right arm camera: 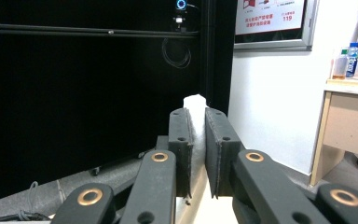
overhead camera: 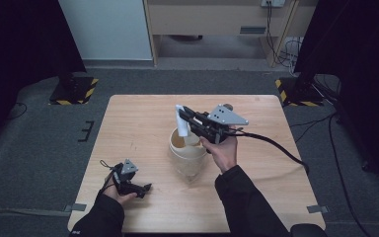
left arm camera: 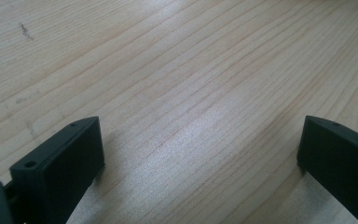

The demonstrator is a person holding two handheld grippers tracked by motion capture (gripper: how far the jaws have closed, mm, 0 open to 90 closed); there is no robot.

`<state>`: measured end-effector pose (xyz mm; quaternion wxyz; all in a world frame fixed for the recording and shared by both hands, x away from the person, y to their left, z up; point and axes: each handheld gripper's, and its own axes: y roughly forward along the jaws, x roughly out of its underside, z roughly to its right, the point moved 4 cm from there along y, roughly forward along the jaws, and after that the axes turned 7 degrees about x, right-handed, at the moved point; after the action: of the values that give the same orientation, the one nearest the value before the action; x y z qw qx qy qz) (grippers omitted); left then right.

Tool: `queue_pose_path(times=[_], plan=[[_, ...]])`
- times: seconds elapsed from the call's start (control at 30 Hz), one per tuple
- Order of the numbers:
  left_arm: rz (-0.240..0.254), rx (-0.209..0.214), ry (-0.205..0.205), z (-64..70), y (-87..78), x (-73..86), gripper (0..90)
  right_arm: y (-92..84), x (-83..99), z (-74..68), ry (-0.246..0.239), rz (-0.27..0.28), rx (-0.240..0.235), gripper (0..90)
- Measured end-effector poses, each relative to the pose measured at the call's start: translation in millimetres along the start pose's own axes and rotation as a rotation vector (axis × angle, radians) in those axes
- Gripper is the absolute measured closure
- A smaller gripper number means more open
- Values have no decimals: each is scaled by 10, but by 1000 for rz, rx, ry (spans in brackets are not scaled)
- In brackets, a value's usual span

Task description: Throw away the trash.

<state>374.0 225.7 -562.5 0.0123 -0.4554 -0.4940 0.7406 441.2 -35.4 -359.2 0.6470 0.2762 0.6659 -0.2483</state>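
Table (overhead camera: 143, 123) on grey carpet (overhead camera: 39, 148)

Cup (overhead camera: 187, 155) sits mid desk (overhead camera: 143, 118). Right claw (overhead camera: 182, 120) above its far rim, pinching a white piece (overhead camera: 180, 118) standing over the cup. Left claw (overhead camera: 145, 188) rests near-left on desk, well apart.

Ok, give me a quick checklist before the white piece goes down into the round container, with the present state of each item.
1. Grip: right gripper fingers closed on the white piece: ok.
2. Piece over the round container: it hangs above the far rim in the high view: ok.
3. Container opening free: the part that shows holds nothing in the way; the rest is hidden behind the gripper: cannot tell.
4. Left gripper out of the way: low near the table edge, fingers open, nothing between them: ok.
5. Container steadied: nothing holds it: not ok.
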Motion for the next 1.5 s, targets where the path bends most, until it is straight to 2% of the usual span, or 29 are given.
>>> queue_pose_path(times=[0.4, 0.63, 1.2, 1.3, 1.4, 1.5], plan=[[-1, 0, 1, -1, 0, -1, 0, 74, 139, -84, -2, -15, -1, 818], [-2, 0, 1, -1, -1, -1, 0, 98, 205, -102, -30, -31, 7, 818], [-2, 0, 1, -1, -1, -1, 0, 151, 315, -125, -46, -82, 8, 808], [-2, 0, 1, -1, -1, -1, 0, 160, 324, -125, -46, -83, 13, 776], [-2, 0, 1, -1, -1, -1, 0, 169, 332, -116, -49, -83, 24, 690], [-1, 0, 1, -2, -1, -1, 0, 158, 324, -115, -49, -82, 29, 670]])
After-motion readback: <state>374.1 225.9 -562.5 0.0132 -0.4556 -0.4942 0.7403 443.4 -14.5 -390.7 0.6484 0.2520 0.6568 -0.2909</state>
